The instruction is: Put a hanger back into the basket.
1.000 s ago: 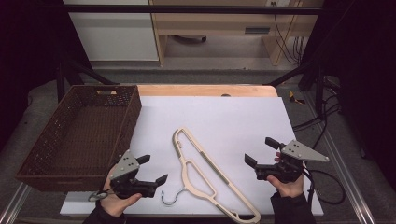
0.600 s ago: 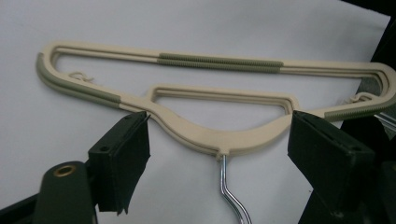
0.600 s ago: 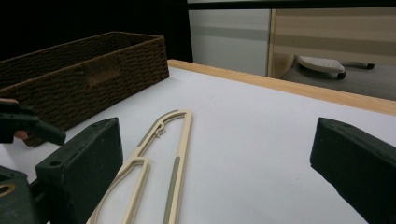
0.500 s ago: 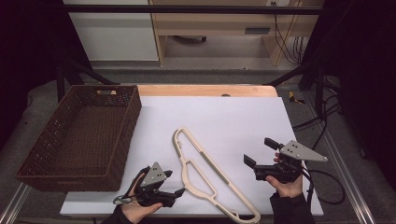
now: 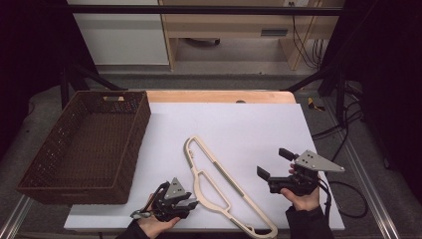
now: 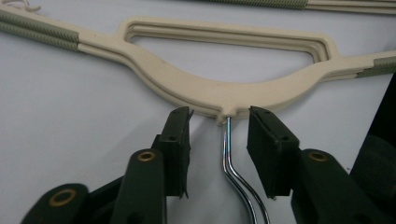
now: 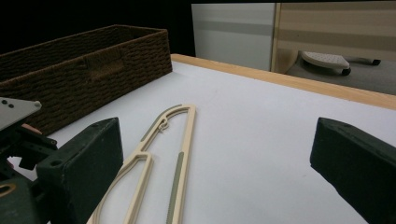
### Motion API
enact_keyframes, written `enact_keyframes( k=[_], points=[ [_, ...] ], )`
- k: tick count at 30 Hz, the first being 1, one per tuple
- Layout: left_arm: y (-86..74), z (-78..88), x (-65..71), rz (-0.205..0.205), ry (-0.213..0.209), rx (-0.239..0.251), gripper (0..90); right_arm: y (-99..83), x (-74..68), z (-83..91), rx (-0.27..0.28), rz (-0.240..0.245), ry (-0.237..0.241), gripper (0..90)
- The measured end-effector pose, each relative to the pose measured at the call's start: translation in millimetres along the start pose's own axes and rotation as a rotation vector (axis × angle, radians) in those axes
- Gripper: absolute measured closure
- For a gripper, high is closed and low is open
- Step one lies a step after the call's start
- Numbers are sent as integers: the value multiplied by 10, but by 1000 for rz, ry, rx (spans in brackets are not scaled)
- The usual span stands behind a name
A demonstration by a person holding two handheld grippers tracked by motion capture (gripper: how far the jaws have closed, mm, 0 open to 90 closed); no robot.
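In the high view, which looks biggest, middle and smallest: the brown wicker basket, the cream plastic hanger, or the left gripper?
1. Brown wicker basket
2. Cream plastic hanger
3. Left gripper

The gaps are plain, so nearness to the camera changes nothing.

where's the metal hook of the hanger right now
In the left gripper view, the metal hook lies on the white table between the left gripper's open jaws, which have just been closing, below the cream hanger.

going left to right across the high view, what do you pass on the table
wicker basket → left gripper → cream hanger → right gripper
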State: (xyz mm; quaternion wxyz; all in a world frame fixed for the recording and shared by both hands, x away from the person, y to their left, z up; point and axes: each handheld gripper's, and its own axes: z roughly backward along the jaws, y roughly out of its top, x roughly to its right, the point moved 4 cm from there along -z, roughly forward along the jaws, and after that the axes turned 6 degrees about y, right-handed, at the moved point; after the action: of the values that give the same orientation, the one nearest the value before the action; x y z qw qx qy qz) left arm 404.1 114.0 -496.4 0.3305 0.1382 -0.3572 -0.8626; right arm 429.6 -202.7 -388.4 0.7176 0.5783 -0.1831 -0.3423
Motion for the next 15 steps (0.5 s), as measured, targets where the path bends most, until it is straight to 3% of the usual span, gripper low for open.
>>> enact_keyframes(
  k=[6, 15],
  points=[
    [-23, -29, -8, 10, -7, -21, 740, -16, -9, -26, -7, 0, 3, 29],
    [-24, -57, 25, 25, -29, -33, 837, -31, -22, -44, -14, 1, 8, 29]
  ],
)
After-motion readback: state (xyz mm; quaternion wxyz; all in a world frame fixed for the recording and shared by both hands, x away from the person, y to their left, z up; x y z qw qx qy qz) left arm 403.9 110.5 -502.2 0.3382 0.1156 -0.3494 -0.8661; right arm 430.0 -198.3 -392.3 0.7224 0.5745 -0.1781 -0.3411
